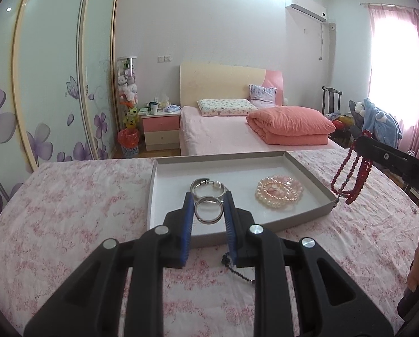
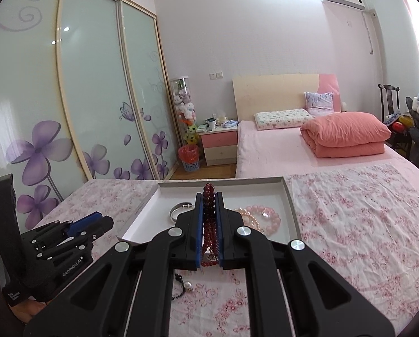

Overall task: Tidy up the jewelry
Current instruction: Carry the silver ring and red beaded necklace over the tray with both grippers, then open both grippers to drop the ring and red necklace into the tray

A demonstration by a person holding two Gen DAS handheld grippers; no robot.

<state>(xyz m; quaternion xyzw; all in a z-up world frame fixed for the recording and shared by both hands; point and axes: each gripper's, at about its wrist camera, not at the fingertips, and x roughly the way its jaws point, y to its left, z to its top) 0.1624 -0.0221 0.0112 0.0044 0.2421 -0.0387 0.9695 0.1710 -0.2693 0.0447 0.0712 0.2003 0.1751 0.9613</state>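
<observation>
A shallow grey box tray [image 1: 299,165] [image 2: 289,196] lies on the floral cloth. In it are a silver bangle with a pearl [image 1: 206,186] [image 2: 178,209] and pink and pearl bead bracelets [image 1: 278,193] [image 2: 265,219]. My left gripper [image 1: 209,202] holds a second silver bangle [image 1: 209,210] between its blue pads over the tray's near part. My right gripper [image 2: 209,210] is shut on a dark red bead string [image 2: 208,219] that hangs from it above the tray's right edge [image 1: 352,174]. A black bead strand with a pearl [image 2: 182,286] [image 1: 237,269] lies on the cloth.
The floral tablecloth [image 1: 69,210] covers the table. Beyond it stand a pink bed [image 1: 223,134], a nightstand [image 1: 160,129], a red bin [image 1: 128,140] and sliding wardrobe doors [image 2: 97,98]. A chair with clothes [image 1: 378,120] is at the right.
</observation>
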